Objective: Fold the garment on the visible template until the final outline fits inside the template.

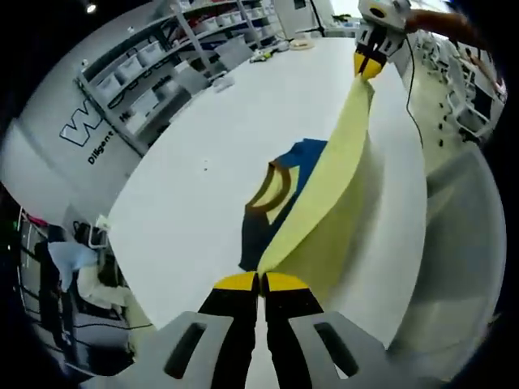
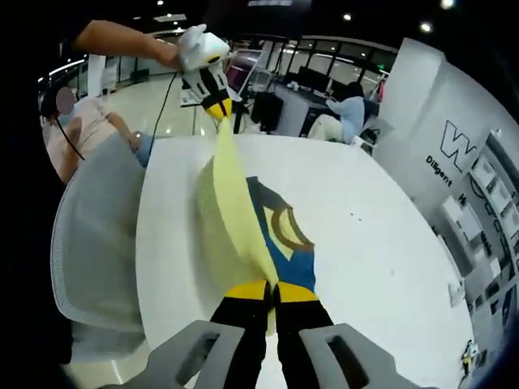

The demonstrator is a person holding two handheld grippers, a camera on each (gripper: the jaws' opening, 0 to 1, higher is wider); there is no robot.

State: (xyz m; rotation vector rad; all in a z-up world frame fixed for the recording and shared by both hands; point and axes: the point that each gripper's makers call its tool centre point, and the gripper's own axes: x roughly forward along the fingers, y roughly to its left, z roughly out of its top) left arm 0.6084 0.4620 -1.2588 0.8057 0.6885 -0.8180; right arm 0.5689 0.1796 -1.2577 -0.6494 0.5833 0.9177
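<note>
Left gripper point(image 1: 260, 282) and right gripper point(image 2: 272, 290) pinch the yellow garment point(image 1: 324, 203) taut above the table point(image 1: 203, 162); folding barely begun.

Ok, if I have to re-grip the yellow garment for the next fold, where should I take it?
Probably along the same raised yellow edge of the garment, at its two ends, where the left gripper and right gripper pinch it now. That hem runs taut and off the table, so jaws can close on it from the open side.
</note>
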